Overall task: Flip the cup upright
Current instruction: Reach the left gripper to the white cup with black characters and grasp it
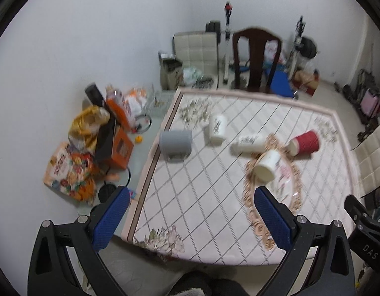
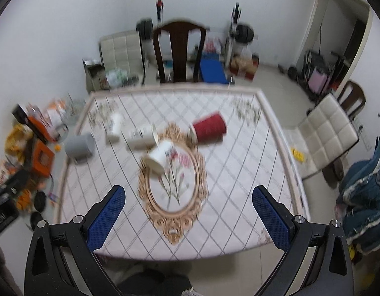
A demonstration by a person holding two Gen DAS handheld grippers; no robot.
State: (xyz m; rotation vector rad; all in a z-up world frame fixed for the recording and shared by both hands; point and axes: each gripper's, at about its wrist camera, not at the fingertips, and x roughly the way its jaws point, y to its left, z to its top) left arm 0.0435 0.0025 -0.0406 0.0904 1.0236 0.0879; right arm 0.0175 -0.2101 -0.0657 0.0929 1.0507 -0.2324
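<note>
Several cups lie on their sides on a patterned table [image 1: 204, 209]: a grey cup [image 1: 175, 143] at the left, a white cup [image 1: 217, 128], a second white cup [image 1: 249, 143], a third white cup [image 1: 266, 165] nearest me, and a red cup [image 1: 305, 143]. In the right wrist view they show as grey [image 2: 80, 145], white [image 2: 115, 125], white [image 2: 141, 139], white [image 2: 160, 156] and red [image 2: 209, 127]. My left gripper [image 1: 190, 194] is open and empty above the table's near side. My right gripper [image 2: 188, 194] is open and empty, well short of the cups.
A dark wooden chair [image 1: 256, 56] stands at the table's far edge. A white padded chair [image 2: 325, 133] stands to the right. Bags and boxes [image 1: 91, 148] clutter the floor at the left. Blue cloth [image 2: 367, 192] lies at the right.
</note>
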